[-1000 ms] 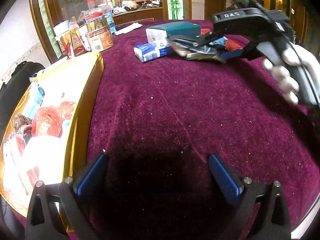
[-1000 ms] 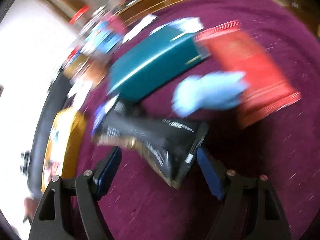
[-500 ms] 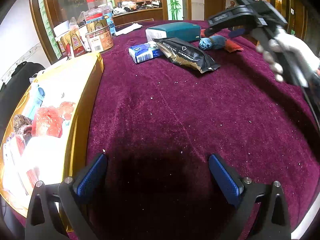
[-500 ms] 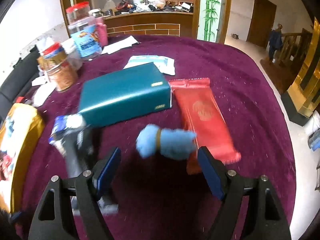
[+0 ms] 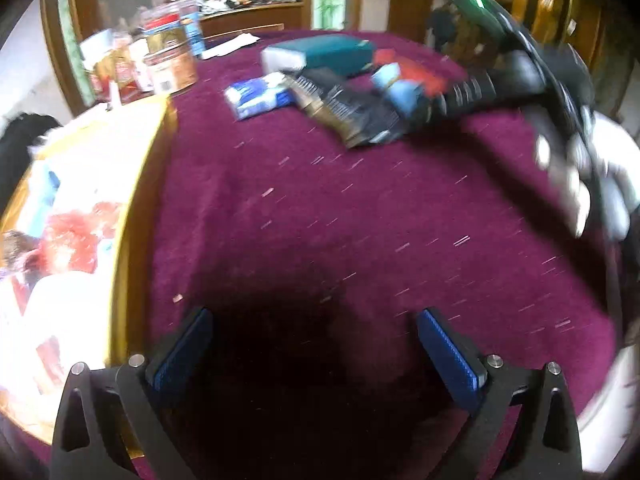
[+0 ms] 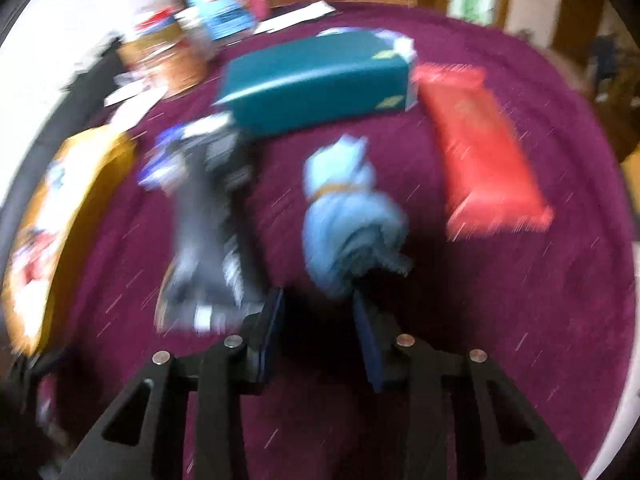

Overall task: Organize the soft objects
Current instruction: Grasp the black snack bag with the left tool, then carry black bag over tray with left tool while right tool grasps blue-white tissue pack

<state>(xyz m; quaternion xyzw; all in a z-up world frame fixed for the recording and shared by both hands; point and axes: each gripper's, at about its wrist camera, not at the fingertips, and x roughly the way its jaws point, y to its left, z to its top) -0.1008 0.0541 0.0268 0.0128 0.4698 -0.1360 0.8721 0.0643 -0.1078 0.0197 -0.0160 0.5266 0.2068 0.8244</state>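
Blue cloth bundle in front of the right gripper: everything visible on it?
The blue cloth bundle is pale blue soft fabric, rolled up and cinched by a tan band near its far end. It lies on the purple tablecloth between the dark snack bag and the red packet. Its near end sits at the fingertips of the right gripper; motion blur hides whether they grip it.

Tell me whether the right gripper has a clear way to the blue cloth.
Probably yes. The right gripper sits right at the near end of the blue cloth, jaws partly closed around it, nothing between; blur hides actual contact.
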